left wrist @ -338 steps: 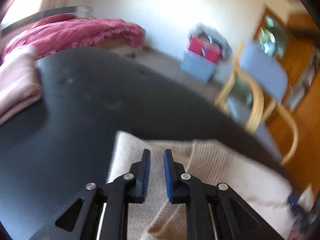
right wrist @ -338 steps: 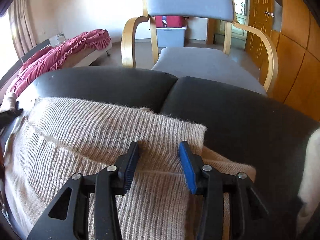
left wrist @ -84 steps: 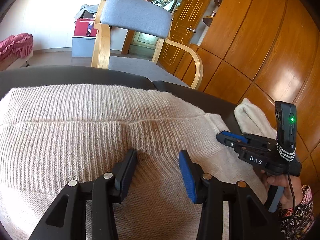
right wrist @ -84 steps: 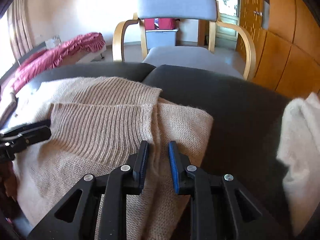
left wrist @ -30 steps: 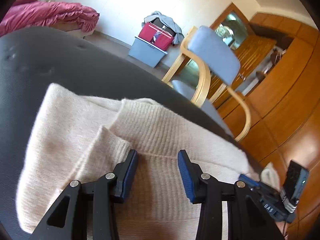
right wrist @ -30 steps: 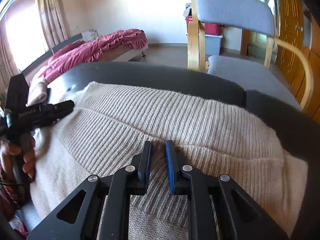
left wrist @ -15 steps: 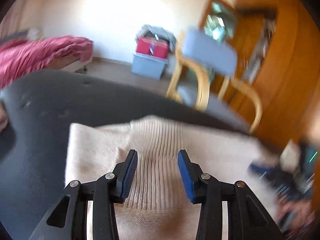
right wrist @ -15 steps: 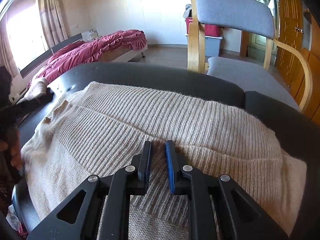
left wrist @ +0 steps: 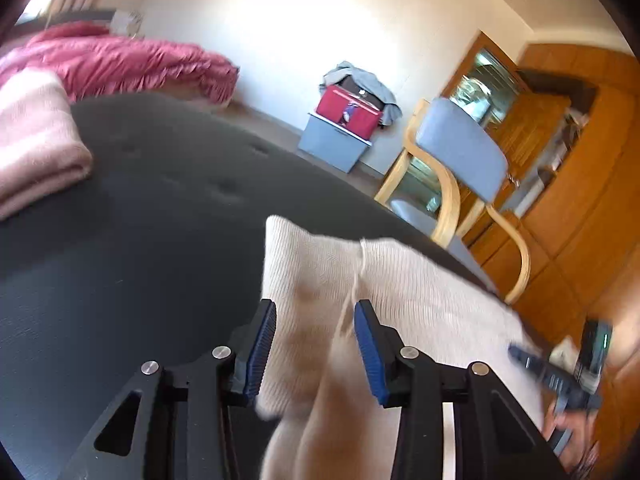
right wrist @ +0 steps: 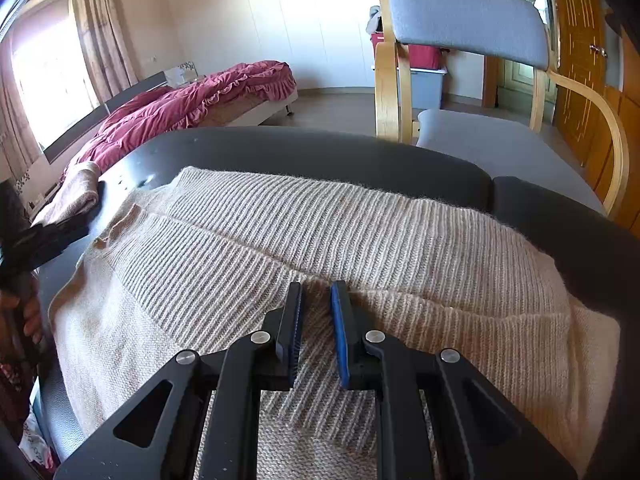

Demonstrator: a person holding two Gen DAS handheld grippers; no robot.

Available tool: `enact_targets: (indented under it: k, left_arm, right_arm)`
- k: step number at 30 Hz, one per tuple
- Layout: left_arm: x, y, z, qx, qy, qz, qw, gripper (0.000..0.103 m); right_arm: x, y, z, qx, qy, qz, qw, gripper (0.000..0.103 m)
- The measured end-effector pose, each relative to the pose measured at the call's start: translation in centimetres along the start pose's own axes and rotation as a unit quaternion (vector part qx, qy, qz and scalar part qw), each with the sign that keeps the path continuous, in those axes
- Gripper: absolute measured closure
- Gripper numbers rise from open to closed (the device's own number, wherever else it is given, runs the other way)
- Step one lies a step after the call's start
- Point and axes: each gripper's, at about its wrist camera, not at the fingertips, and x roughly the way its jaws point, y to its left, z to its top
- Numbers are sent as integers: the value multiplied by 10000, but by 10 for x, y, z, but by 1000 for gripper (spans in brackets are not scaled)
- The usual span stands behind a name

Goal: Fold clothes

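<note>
Beige sweater (right wrist: 360,240) lies under both: left hand-held gripper (left wrist: 314,344) gapes wide, right hand-held gripper (right wrist: 316,332) pinches its ribbed fold.

My right gripper (right wrist: 316,332) sits low over the middle of the sweater (right wrist: 360,240), which lies spread on the padded table (right wrist: 320,152). At ten o'clock from it, at the sweater's edge, my left gripper (right wrist: 44,240) hangs beside a folded cloth (right wrist: 76,192) on the table's corner. Behind the table at one o'clock stands the armchair (right wrist: 472,24), a storage bin (right wrist: 428,80) behind that, and the bed (right wrist: 192,100) is off at eleven. From the left wrist, my left gripper (left wrist: 314,344) straddles the sweater's (left wrist: 420,300) end, with the right gripper (left wrist: 560,376) at three o'clock.
</note>
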Motion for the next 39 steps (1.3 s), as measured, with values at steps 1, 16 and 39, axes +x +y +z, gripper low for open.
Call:
enact_targets:
  k: [1, 16, 39]
  left_arm:
    - [0, -6, -3, 196, 119, -18, 9997, 61]
    - [22, -29, -16, 618, 612, 1414, 9861, 57]
    - [16, -8, 8, -173, 449, 620, 9969, 58]
  right_arm:
    - [0, 1, 0, -10, 0, -11, 10000, 89]
    - [0, -1, 1, -7, 0, 6, 10000, 89]
    - [0, -3, 0, 28, 5, 61, 10000, 88]
